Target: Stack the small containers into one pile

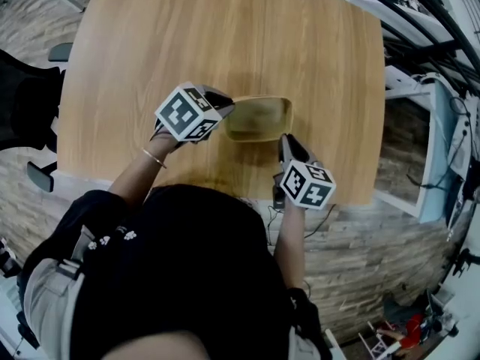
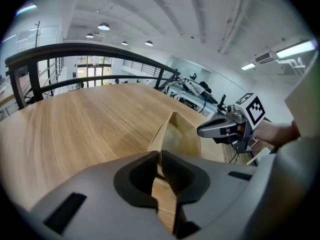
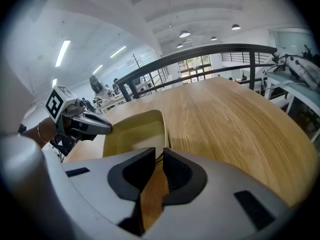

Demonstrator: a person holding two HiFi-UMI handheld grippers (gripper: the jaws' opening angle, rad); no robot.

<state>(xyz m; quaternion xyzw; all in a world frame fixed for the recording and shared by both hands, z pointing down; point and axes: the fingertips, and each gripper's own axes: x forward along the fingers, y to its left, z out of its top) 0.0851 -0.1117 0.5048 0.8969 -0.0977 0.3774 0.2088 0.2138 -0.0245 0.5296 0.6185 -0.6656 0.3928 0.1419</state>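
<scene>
Near the front middle of the light wooden table sits a pale yellow translucent rectangular plastic container, with its long axis running from 9 o'clock to 3 o'clock in the head view. No other loose container shows on the table, so the pile is probably gathered here already (I cannot tell how many are nested in it). The left claw meets the container at about its 9 o'clock end, so the body lies toward 3 o'clock from it. In the left gripper view that claw is pinched narrow on the thin rim, and the container stretches straight ahead toward 12 o'clock. The right claw comes in at the container's 5 o'clock corner, so the bulk lies toward 10 or 11 o'clock from it. In the right gripper view it is likewise closed narrow over the near rim, the container opening ahead and a little to the left. The two claws sit at roughly opposite ends of the long axis, neither clearly nearer. Any lift or shift would likely need both ends moved together, or the thin wall may flex and tilt.
</scene>
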